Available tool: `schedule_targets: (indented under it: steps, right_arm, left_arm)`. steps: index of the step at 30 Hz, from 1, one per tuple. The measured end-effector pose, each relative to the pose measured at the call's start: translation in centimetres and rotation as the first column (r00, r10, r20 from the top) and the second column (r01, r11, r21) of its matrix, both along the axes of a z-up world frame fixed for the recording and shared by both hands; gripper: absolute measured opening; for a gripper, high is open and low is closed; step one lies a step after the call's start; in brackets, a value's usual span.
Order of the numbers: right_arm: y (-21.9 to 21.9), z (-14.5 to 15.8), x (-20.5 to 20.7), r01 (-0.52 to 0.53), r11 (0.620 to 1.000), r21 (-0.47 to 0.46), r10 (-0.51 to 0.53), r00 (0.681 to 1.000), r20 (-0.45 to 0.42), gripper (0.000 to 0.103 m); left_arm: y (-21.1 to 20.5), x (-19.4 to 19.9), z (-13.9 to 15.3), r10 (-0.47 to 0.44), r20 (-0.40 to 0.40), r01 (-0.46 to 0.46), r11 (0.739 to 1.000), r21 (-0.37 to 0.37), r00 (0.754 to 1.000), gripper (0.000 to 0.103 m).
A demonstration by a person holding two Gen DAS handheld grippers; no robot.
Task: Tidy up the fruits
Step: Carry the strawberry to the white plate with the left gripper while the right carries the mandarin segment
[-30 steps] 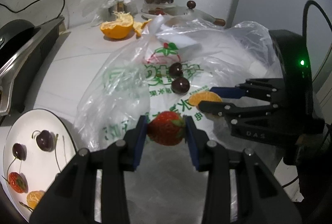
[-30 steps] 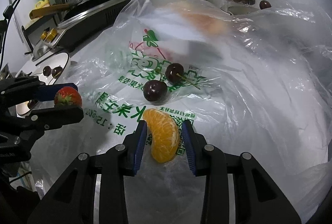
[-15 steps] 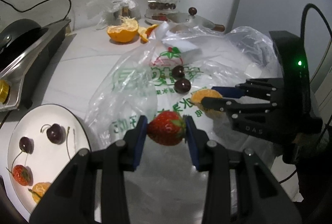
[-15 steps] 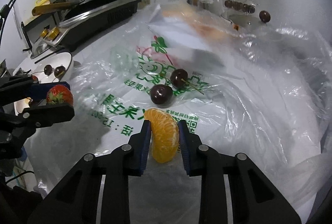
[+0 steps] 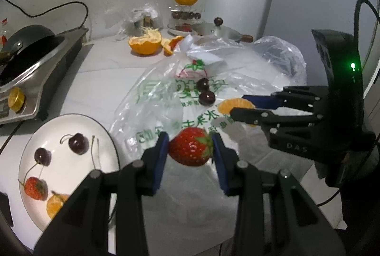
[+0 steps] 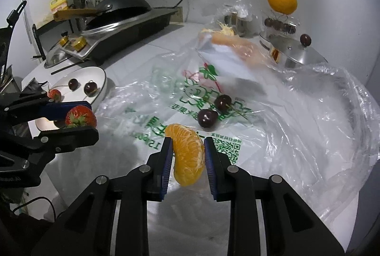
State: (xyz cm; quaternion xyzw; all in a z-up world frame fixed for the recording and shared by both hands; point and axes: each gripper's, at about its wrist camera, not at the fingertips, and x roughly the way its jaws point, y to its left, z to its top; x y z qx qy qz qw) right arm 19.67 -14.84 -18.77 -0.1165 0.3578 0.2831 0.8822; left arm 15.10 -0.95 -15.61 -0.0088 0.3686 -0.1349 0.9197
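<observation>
Evidently, step in hand: both fruits were off the bag and, by my reading, bound for the plate.
Left gripper (image 5: 190,149): its blue pads pinched a strawberry (image 5: 191,146) by its sides, held in the air above the printed plastic bag (image 5: 166,92).
Right gripper (image 6: 186,156): pressed in on a mandarin segment (image 6: 188,156), which stood upright between the pads with its lower tip hanging below them.
Plate (image 5: 104,132): white, left of the bag, already holding two cherries, a smaller strawberry and an orange piece; bare space showed near its middle and far edge.
Left on the bag: two dark cherries (image 5: 206,93) lay side by side, close to touching, near the green lettering.
Doing it well: I would judge the segment soft, so the squeeze should not tighten; carry it level to keep it from slipping.
Order: the strawberry sat nearer the plate, so setting it down first would likely spare the two grippers from crowding.
Release: lower each fruit onto bare plate before spreading the pads, since the strawberry could roll.
Risk: the loose bag might snag on a finger.
</observation>
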Motion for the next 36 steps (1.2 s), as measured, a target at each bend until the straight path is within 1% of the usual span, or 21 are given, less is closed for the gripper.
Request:
schedule_targets:
  steps: [10, 23, 36]
  right_arm:
    - [1.4, 1.9, -2.8, -0.020, 1.000, 0.006, 0.019, 0.999, 0.040, 0.028]
    - [4.8, 3.6, -5.6, -0.061, 0.998, -0.009, 0.062, 0.995, 0.074, 0.028]
    - [8.8, 4.0, -7.6, -0.115, 0.993, -0.028, 0.117, 0.990, 0.083, 0.028]
  left_arm:
    - [1.7, -2.5, 1.0, 0.017, 0.030, -0.016, 1.000, -0.015, 0.999, 0.038]
    - [5.0, -5.6, 1.5, 0.055, 0.061, -0.052, 0.998, -0.042, 0.997, 0.038]
    - [9.2, -8.1, 1.0, 0.125, 0.068, -0.121, 0.991, -0.058, 0.990, 0.038]
